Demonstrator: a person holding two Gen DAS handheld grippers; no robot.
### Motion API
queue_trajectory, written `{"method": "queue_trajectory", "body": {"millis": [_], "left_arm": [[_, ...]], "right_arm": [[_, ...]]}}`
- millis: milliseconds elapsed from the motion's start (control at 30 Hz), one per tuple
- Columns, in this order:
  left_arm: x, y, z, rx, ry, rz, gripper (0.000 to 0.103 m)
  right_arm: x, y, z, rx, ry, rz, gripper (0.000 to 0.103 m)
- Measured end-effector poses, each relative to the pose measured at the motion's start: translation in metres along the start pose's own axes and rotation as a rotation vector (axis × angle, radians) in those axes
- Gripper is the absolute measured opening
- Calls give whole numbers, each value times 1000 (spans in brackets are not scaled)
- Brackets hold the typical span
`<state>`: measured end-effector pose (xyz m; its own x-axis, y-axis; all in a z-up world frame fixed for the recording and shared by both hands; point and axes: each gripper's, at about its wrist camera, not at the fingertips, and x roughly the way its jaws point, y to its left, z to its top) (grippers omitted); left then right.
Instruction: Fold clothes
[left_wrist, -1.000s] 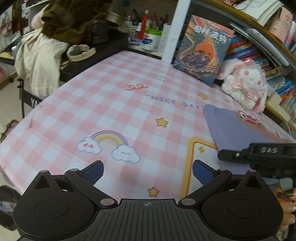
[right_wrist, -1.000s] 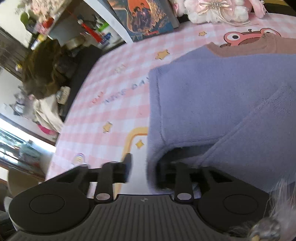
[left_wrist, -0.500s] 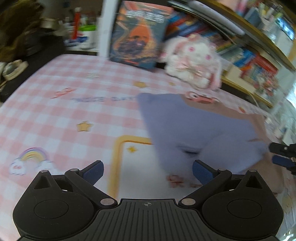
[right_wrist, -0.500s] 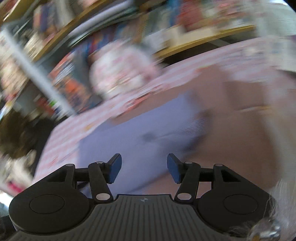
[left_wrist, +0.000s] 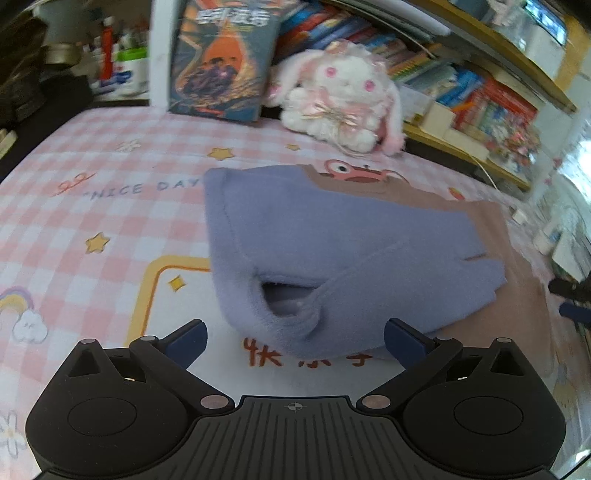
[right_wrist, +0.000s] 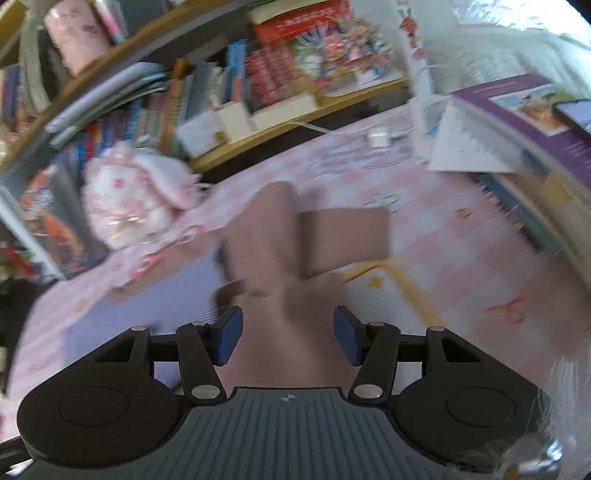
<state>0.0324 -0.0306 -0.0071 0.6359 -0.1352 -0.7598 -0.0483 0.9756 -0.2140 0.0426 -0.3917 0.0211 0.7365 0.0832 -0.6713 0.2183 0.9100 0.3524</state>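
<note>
Both tongs standing apart, gripping nothing: left tongs (left_wrist: 293, 338) hovering at the sweater's (left_wrist: 332, 243) near purple sleeve, right tongs (right_wrist: 287, 339) over its brown half. Sweater lying mid-surface (left_wrist: 110, 206), half folded. Pinch the hem corners evenly, then fold flat.

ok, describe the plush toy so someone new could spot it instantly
Start at the pink checked cloth covering the table and follow it to the far edge, below the bookshelf. There sits the plush bunny, just right of the big upright book with the orange cover. It is the only fluffy white thing there, with pink eyes, droopy ears and a ribbon bow.
</note>
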Motion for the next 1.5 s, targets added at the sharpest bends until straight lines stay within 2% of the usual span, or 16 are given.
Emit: {"method": "queue_trajectory", "body": {"millis": [233,300,367,433,467,533,733,833,900,967,1000,1067,1133,1233,1433,1500], "left_arm": [[8,24,4,-177,7,19,99],[14,29,7,-223,13,2,95],[23,33,10,-266,34,-11,87],[30,32,11,-282,38,-24,53],[34,31,11,-287,38,-32,45],[37,27,14,-273,16,-33,18],[30,26,44,-285,-86,-88,15],[8,22,61,-227,-180,-154,15],[5,24,64,-149,-183,-170,16],[16,32,60,-99,-117,-133,16],[22,36,57,-90,-85,-115,17],[31,43,51,-92,-42,-97,22],[32,50,45,-111,-33,-106,27],[26,55,37,-111,-32,-94,48],[15,57,31,-81,-43,-81,52],[11,55,29,-65,-53,-78,56]], "right_arm": [[35,-17,5,-13,124,8,49],[40,-18,3,-9,155,45,29],[43,-16,3,-33,168,70,19],[39,-13,5,-48,152,91,12],[37,-12,6,-56,143,101,10],[30,-12,12,-50,103,135,9],[1,-10,35,-25,-22,254,8],[-28,-3,41,-59,-125,400,8],[-54,-1,38,-144,-139,602,8],[-69,4,24,-304,23,774,8],[-71,9,10,-409,114,768,8],[-62,16,-28,-579,274,601,8],[-49,11,-50,-583,351,459,8],[-46,-2,-59,-441,359,408,8],[-51,7,-72,-414,341,293,9],[-54,5,-77,-376,321,242,19]]}}
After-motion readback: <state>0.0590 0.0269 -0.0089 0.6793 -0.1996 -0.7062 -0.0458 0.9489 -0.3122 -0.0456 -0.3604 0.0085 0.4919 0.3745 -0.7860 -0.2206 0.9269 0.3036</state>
